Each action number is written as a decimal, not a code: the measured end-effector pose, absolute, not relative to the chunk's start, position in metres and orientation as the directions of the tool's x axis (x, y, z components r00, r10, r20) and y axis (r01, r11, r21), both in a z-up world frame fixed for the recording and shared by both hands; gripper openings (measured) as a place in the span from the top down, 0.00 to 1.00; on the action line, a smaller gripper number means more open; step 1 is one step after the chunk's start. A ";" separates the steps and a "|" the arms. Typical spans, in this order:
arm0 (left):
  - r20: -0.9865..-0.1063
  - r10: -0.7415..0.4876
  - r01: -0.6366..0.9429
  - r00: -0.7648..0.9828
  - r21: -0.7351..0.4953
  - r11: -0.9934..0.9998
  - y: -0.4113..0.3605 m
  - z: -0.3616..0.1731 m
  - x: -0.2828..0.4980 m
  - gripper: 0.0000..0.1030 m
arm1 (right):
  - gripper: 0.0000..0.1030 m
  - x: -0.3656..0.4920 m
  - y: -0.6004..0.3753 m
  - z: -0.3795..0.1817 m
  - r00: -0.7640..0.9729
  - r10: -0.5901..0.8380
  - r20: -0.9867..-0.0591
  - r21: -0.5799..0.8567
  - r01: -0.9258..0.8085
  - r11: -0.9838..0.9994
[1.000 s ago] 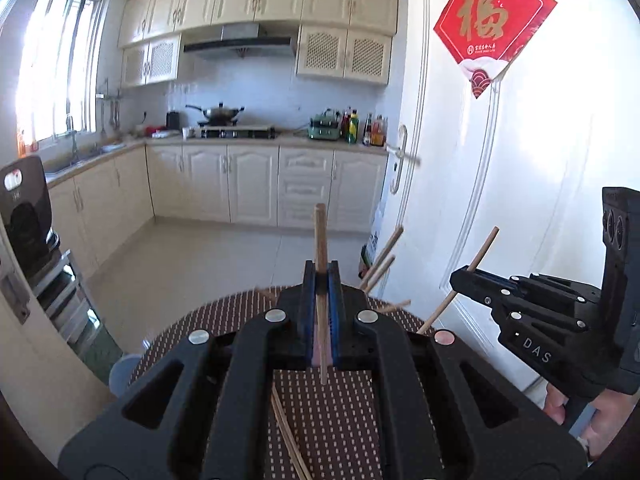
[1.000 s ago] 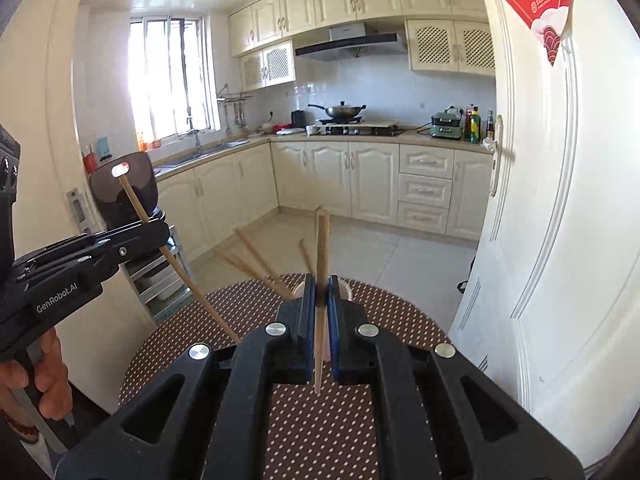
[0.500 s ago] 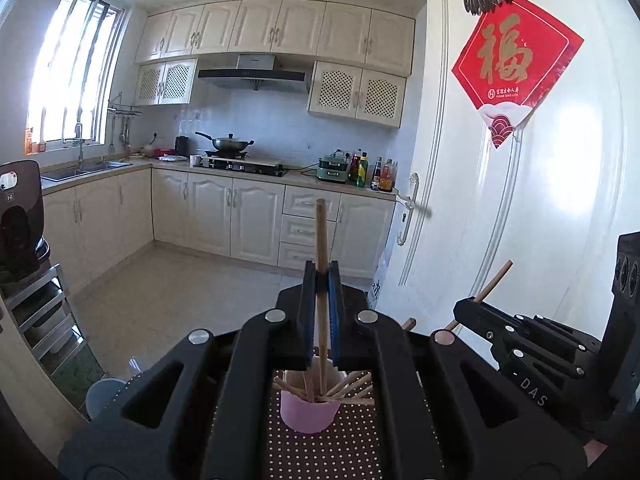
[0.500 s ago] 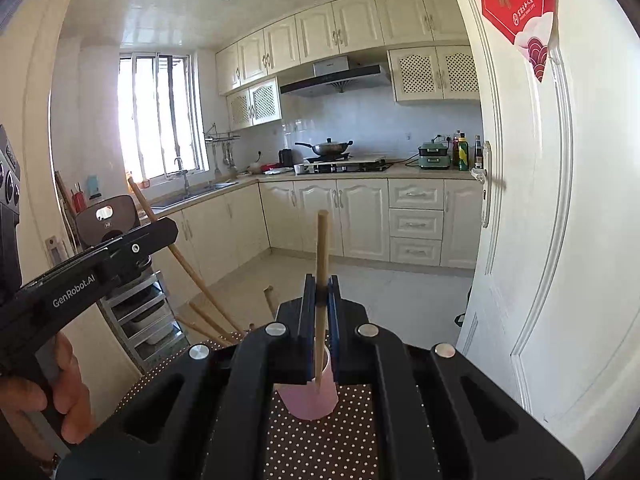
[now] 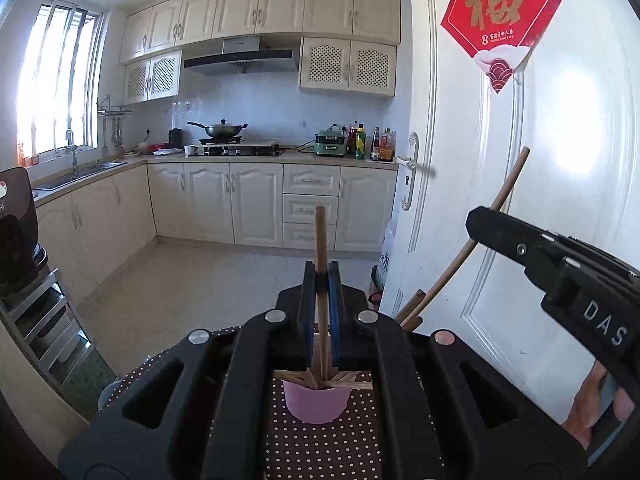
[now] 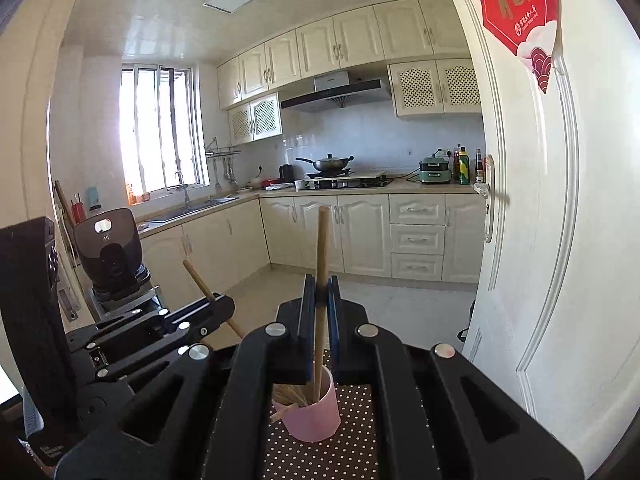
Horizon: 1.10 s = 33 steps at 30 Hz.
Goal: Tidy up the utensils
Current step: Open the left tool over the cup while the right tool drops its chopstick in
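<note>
A pink cup (image 5: 316, 402) holding several wooden chopsticks stands on the brown dotted tablecloth (image 5: 320, 450). My left gripper (image 5: 321, 270) is shut on an upright chopstick (image 5: 320, 232) whose lower end reaches into the cup. On the right of this view, my right gripper (image 5: 478, 220) grips a slanted chopstick (image 5: 506, 192). In the right wrist view, my right gripper (image 6: 319, 280) is shut on a chopstick (image 6: 322, 240) whose tip is inside the pink cup (image 6: 314, 414). My left gripper (image 6: 224, 306) is at the left with its chopstick (image 6: 198, 278).
A white door (image 5: 520, 160) with a red paper square (image 5: 504, 12) stands close on the right. A black appliance (image 6: 110, 252) sits on a metal rack at the left. Beyond the table's far edge lie the kitchen floor and the cabinets (image 6: 360, 232).
Both grippers have come in over the pink cup, which was hidden a second ago. Each held chopstick's lower end now dips into it. My left gripper has drawn closer to the right one.
</note>
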<state>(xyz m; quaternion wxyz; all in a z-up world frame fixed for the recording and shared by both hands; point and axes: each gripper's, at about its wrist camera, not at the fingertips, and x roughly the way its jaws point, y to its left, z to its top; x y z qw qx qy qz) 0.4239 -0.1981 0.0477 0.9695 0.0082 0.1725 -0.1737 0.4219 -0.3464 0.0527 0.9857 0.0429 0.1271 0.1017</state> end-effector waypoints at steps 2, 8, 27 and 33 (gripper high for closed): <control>-0.346 -0.329 0.339 0.879 -0.033 0.940 -0.200 0.045 0.423 0.94 | 0.96 0.422 -0.348 0.054 0.949 0.211 -0.234 0.117 -0.188 0.975; -0.377 -0.327 0.343 0.867 -0.026 0.939 -0.203 0.040 0.424 0.93 | 0.96 0.424 -0.339 0.045 0.939 0.223 -0.263 0.114 -0.199 0.973; -0.411 -0.296 0.322 0.862 -0.006 0.947 -0.200 0.037 0.423 0.93 | 0.95 0.443 -0.337 0.025 0.910 0.228 -0.347 0.140 -0.190 0.972; -0.386 -0.312 0.316 0.868 -0.057 0.947 -0.189 0.042 0.419 0.93 | 0.95 0.451 -0.338 0.015 0.889 0.245 -0.387 0.161 -0.197 0.967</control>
